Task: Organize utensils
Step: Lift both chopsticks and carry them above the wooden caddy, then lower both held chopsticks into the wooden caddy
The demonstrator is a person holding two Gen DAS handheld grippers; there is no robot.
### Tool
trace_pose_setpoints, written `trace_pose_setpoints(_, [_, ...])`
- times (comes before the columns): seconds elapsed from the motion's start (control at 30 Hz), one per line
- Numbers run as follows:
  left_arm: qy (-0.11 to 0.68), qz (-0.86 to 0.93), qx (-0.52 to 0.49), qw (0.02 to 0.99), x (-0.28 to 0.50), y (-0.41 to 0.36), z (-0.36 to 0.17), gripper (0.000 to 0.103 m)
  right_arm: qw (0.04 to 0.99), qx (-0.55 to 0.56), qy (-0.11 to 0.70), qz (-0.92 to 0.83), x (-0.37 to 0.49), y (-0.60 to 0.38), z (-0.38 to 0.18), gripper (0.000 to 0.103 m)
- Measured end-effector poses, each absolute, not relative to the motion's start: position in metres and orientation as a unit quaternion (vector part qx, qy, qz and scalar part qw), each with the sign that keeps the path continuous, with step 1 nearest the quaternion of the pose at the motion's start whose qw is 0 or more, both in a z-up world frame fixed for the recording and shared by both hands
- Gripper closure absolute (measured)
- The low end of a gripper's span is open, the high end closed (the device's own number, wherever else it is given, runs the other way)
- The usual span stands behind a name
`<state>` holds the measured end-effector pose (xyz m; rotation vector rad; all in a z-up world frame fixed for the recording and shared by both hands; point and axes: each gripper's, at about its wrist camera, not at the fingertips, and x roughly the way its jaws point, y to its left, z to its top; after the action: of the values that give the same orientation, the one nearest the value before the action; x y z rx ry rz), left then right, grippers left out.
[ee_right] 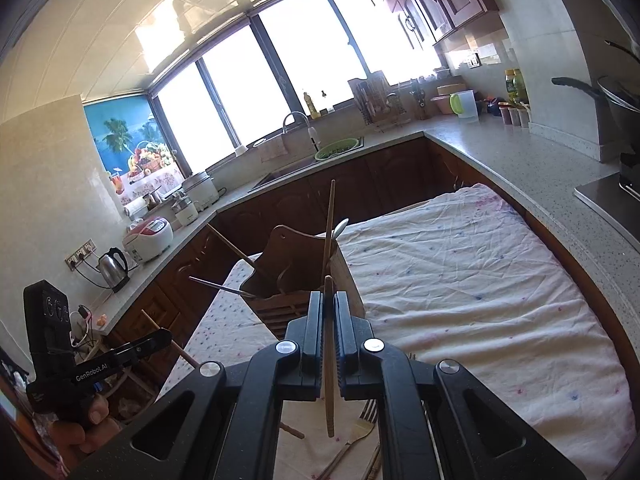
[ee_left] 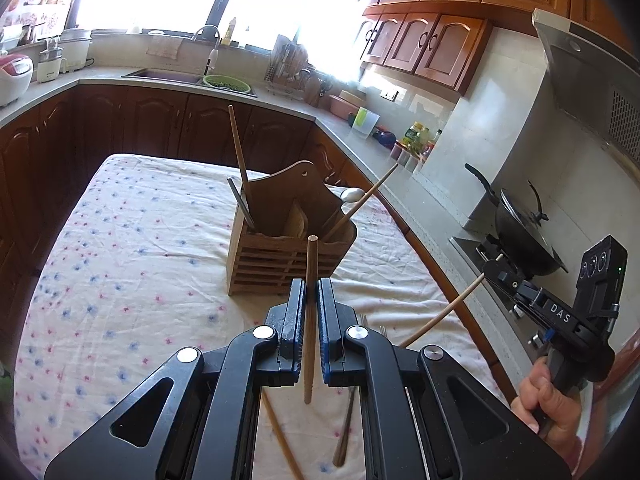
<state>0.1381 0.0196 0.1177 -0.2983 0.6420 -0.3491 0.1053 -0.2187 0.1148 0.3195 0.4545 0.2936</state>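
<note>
A slatted wooden utensil holder [ee_left: 280,258] [ee_right: 276,312] stands on the flowered tablecloth [ee_left: 140,260]. Chopsticks, a metal piece and a spoon [ee_left: 352,195] lean in it. My left gripper [ee_left: 311,285] hovers just before the holder, shut on an upright wooden chopstick [ee_left: 311,256]. To its right hangs my right gripper [ee_left: 491,269], held by a hand, shut on a second chopstick [ee_left: 440,312] that slants down. In the right wrist view that gripper [ee_right: 328,297] clamps its chopstick [ee_right: 329,400] upright, and the left gripper [ee_right: 162,336] shows at the far left.
Under the grippers a loose chopstick [ee_left: 280,436], a brown-handled utensil [ee_left: 344,432] and forks [ee_right: 368,412] lie on the cloth. A stone counter [ee_right: 500,160] wraps around the table, with a sink [ee_left: 168,75], a dish rack [ee_left: 288,68] and a stove carrying a black wok [ee_left: 520,228].
</note>
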Motion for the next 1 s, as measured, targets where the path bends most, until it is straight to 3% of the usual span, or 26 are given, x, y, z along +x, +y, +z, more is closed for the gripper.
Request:
trace_pose_setpoints(0.53, [0.246, -0.157, -0.142, 0.946, 0.156, 0.028, 0.164, 0.098, 0.96, 0.153, 0.181, 0.149, 0.123, -0.215, 0.148, 0.098])
trace_pose_setpoints(1.0, [0.154, -0.086, -0.191, 0.966, 0.223, 0.064, 0.205, 0.098, 0.975, 0.154, 0.101, 0.127, 0.182, -0.198, 0.202, 0.098])
